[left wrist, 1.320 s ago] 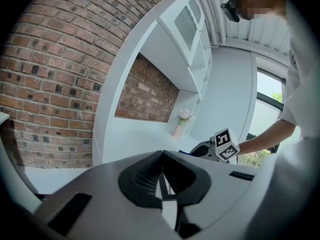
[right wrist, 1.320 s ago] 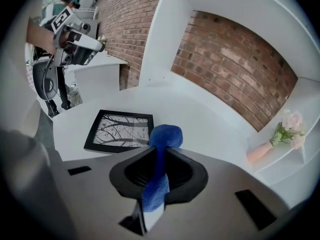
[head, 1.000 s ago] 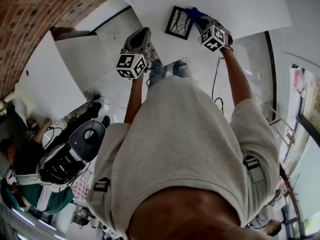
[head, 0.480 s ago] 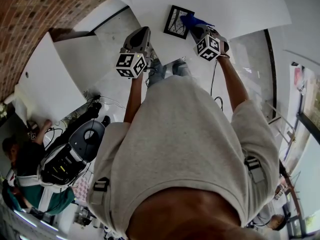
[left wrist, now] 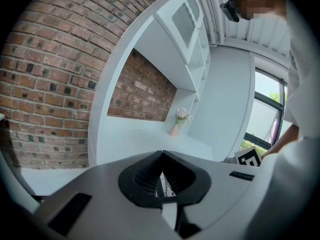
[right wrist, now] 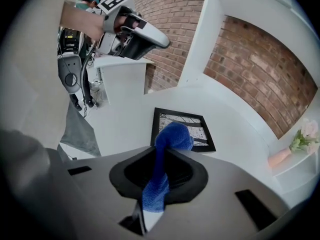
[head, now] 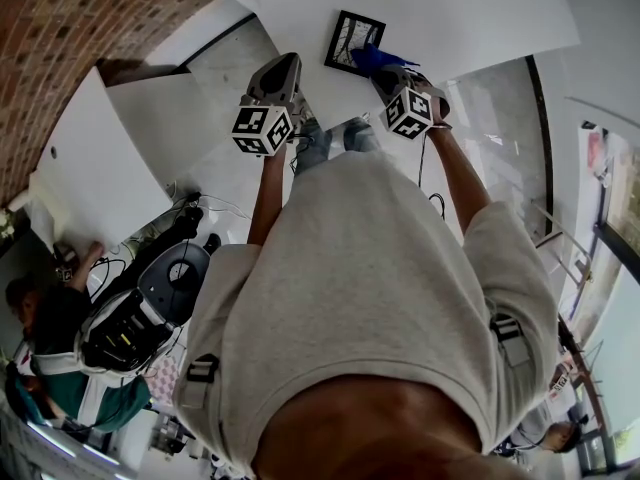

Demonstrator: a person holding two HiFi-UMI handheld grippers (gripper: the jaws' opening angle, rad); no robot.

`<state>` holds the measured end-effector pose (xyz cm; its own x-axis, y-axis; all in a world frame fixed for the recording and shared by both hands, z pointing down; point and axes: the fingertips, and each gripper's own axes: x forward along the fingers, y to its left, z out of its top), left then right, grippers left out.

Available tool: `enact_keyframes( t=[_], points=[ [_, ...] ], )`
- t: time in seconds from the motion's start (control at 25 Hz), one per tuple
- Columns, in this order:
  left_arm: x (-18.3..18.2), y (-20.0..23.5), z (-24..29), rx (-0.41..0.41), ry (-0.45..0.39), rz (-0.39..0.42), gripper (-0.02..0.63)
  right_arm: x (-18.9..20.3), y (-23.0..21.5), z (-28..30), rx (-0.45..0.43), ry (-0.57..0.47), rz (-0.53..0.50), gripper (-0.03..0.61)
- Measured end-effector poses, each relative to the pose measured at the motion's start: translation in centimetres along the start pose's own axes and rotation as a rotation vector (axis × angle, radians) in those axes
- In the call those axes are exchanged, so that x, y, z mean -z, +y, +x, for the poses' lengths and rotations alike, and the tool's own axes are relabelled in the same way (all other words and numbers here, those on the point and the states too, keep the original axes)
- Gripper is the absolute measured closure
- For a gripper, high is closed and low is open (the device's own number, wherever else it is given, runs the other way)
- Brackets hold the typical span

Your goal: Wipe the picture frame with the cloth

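One picture frame (head: 352, 40), one blue cloth (head: 371, 58), two grippers (head: 284, 69) (head: 387, 74), one flower vase (left wrist: 175, 128)

Ahead of the jaws of our right gripper (right wrist: 161, 151), plugged by the cloth (right wrist: 172, 136), bare counter (right wrist: 125, 129) lies open around the picture frame (right wrist: 200, 126); brick wall (right wrist: 260, 79) bars the far side, our left gripper (right wrist: 155, 40) high left.
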<state>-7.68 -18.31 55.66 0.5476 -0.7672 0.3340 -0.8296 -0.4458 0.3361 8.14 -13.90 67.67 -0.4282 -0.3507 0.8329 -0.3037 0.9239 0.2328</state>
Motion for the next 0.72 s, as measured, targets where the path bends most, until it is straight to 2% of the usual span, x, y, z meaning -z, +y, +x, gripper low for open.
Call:
enact_keyframes(
  t=[0.48, 0.72],
  points=[
    [-0.4, -0.8, 0.0, 0.018, -0.014, 0.011, 0.597, -1.7, 3.5, -0.7, -0.032, -0.042, 0.017, 0.517],
    [-1.0, -1.1, 0.0, 0.029, -0.021, 0.028, 0.597, -3.4, 4.6, -1.2, -0.04, -0.102, 0.098, 0.517]
  ],
)
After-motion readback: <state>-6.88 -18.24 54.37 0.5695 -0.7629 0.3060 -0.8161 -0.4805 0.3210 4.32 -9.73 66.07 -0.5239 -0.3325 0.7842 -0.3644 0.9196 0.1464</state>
